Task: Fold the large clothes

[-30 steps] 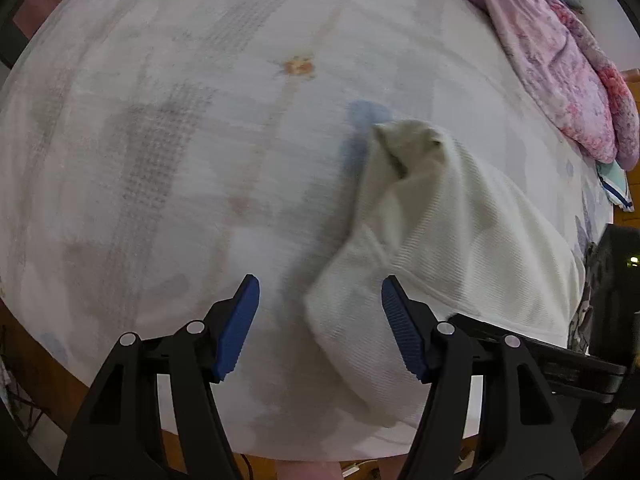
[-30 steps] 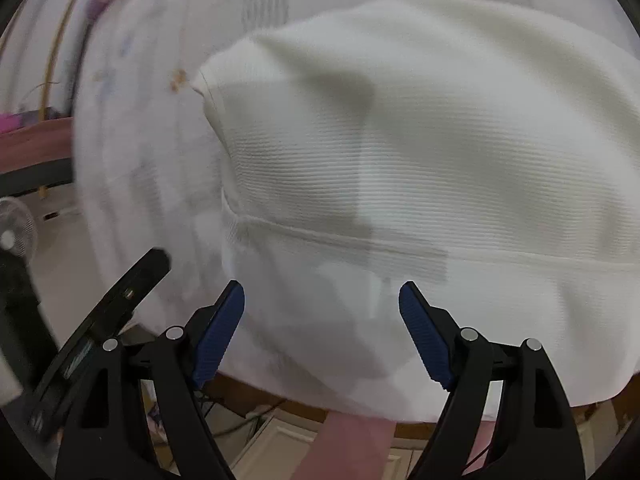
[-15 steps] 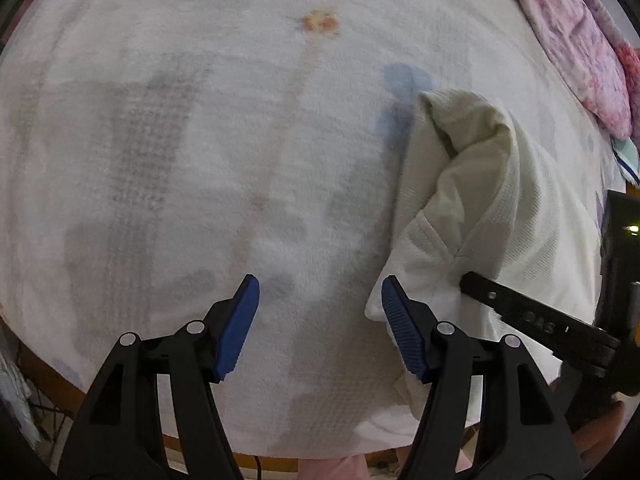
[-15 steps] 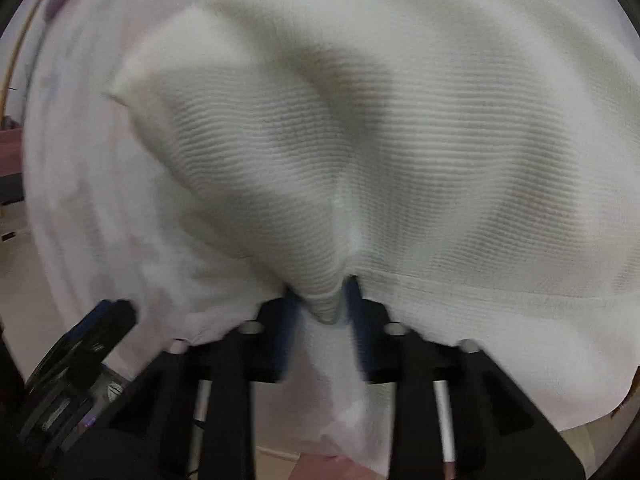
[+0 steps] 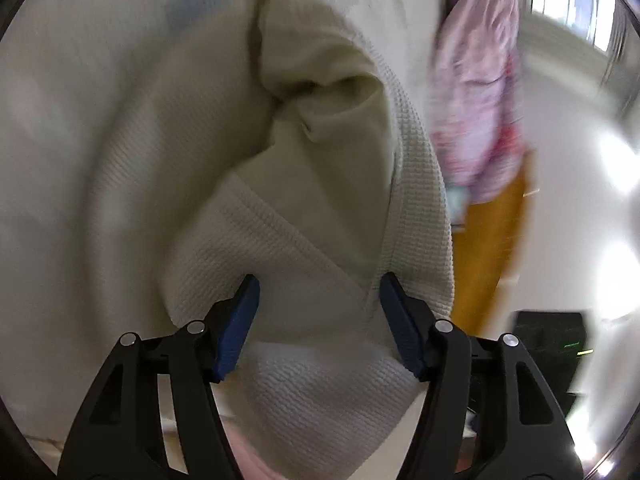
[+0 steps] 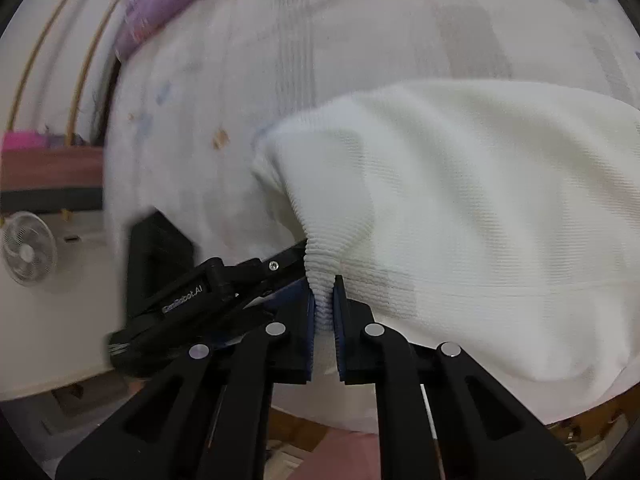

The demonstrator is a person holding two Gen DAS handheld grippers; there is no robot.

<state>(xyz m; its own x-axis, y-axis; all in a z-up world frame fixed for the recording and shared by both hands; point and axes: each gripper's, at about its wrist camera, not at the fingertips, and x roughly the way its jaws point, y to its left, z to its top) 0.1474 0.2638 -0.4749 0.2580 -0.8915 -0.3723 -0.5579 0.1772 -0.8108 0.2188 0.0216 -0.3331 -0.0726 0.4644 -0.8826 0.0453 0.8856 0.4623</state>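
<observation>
Garment: cream knit top [image 6: 460, 184], one edge pinched in the right gripper [image 6: 324, 312], jaws closing on it
Left gripper [image 5: 318, 316]: jaws closing, not yet gripping; a fold lies between them
Beyond: body spreads away over the bedsheet [image 6: 280, 60]
Nearer free edge: left gripper

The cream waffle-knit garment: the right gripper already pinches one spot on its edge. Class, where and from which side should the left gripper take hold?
Grip the thick hemmed fold of the cream waffle-knit garment lying between the left gripper pads, coming in from the near bed edge. That fold stands raised and bunched, so closing jaws can pinch it. The right gripper holds a neighbouring pleat.
</observation>
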